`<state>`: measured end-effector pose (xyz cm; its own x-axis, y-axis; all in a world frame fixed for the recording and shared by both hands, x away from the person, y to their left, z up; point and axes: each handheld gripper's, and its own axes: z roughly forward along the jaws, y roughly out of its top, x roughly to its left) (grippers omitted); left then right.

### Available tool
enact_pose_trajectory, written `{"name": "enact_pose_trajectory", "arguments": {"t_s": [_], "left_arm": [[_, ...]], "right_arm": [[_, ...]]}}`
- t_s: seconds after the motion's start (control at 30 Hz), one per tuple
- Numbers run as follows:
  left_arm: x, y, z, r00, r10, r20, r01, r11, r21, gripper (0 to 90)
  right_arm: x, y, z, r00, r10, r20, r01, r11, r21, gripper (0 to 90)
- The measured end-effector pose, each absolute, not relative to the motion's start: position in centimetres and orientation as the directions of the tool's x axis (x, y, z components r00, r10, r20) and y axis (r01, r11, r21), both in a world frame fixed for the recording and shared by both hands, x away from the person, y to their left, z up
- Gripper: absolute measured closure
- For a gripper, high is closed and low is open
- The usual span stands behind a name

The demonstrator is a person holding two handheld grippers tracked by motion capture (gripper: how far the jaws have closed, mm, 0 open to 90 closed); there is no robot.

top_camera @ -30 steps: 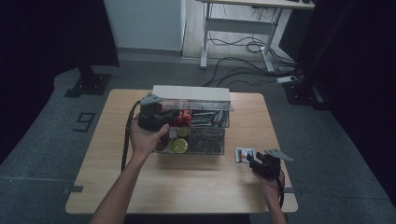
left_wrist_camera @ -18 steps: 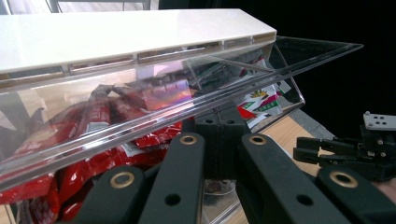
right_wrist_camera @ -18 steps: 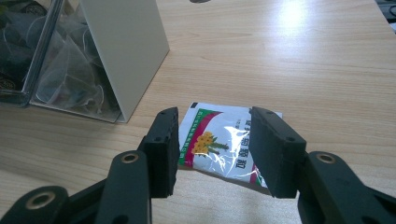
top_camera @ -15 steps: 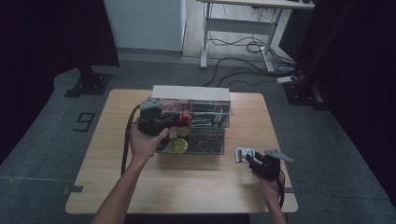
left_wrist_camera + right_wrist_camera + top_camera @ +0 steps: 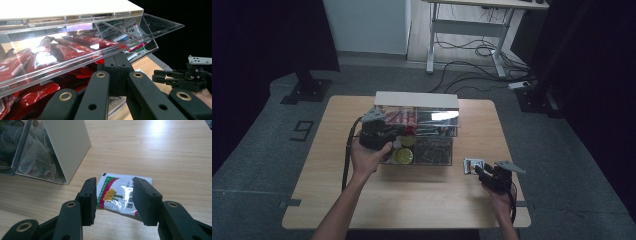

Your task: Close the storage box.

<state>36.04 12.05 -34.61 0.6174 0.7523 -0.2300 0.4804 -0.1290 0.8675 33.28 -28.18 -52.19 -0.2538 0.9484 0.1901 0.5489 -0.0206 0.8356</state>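
— Holding anything?
— My left gripper [image 5: 116,75] is closed on the clear lid's [image 5: 75,62] front edge, raised over the organizer [image 5: 422,142]. My right gripper [image 5: 113,195] is open above the sachet [image 5: 122,193], right of the organizer on the surface [image 5: 422,200].

Sachet [image 5: 124,194] lettering too blurred

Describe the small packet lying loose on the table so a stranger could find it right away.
Start at the clear acrylic organiser mid-table, then look toward its right front corner. There, between the open jaws of the right gripper, lies a flat white sachet with a yellow flower print and green-and-magenta edging, alone on bare wood.
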Motion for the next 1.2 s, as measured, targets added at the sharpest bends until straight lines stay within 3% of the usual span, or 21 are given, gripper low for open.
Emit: {"name": "enact_pose_trajectory", "arguments": {"t_s": [0.93,1.03,1.2], "left_arm": [[35.2,12.5,-35.7,0.619,0.748,-0.238,0.488,-0.129,0.863,88.9],[35.0,12.6,-35.7,0.622,0.748,-0.233,0.481,-0.130,0.867,83.9],[34.6,12.9,-35.9,0.643,0.737,-0.209,0.454,-0.147,0.879,65.2]], "right_arm": [[33.3,-28.4,-52.6,-0.251,0.947,0.200,0.559,-0.027,0.829,55.3],[33.3,-28.4,-52.6,-0.254,0.946,0.201,0.558,-0.027,0.829,55.3],[33.2,-28.4,-52.5,-0.261,0.944,0.203,0.552,-0.027,0.834,54.7]]}}
